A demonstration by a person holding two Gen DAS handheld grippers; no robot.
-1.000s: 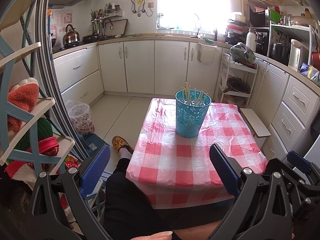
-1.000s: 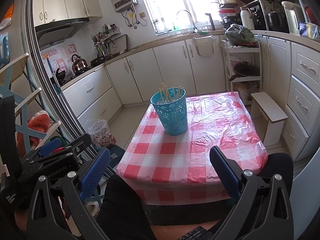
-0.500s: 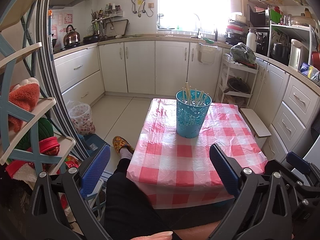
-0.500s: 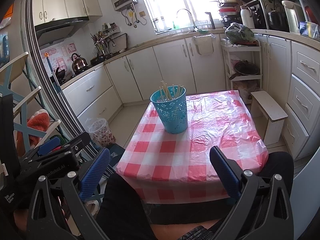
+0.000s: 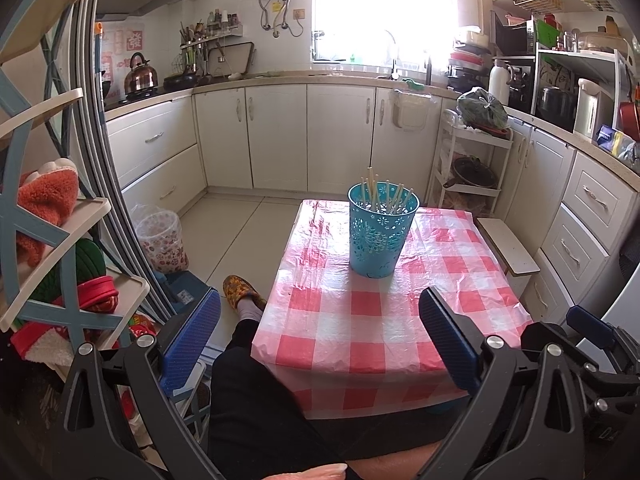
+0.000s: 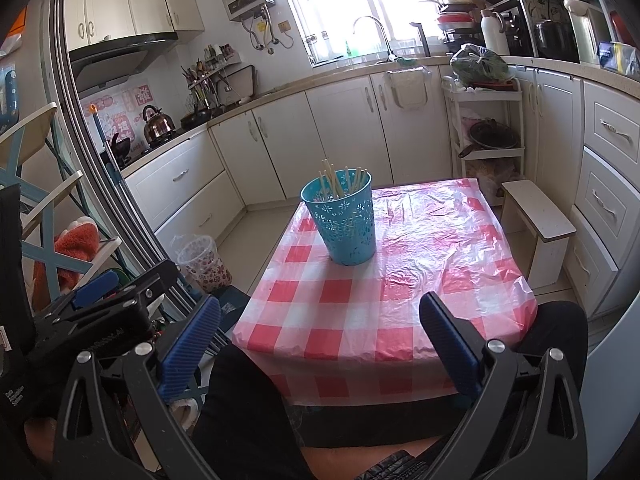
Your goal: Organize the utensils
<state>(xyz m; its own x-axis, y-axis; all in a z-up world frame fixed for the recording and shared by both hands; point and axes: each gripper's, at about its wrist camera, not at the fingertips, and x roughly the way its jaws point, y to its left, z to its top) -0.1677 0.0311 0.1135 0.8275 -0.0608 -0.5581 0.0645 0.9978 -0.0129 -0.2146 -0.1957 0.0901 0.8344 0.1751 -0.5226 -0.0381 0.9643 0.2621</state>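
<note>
The left gripper (image 5: 319, 332) and the right gripper (image 6: 319, 332) are both held low, near the person's lap, and well apart from the table (image 5: 384, 332). Each one has its two blue fingers spread wide, and nothing is between them. They point forward over the near edge of the table, probably because the person sits there and rests the tools before or after a step.

The chopsticks (image 5: 380, 196) already stand together in the blue perforated bucket (image 5: 380, 236). Their tips lean on the rim and stick out above it. The bucket is upright on the far half of the checkered tablecloth (image 6: 360, 308), a little to the left of the middle in the right wrist view. This place is likely chosen so that both grippers can reach it from the near side.

No loose utensil is visible on the cloth, so the task seems to be nearly finished or complete. If some piece lies lower than the table edge, it is hidden from view.

A small white stool (image 6: 536, 220) stands just beside the right side of the table, and a patterned waste bin (image 5: 162, 240) stands on the floor to the left.
</note>
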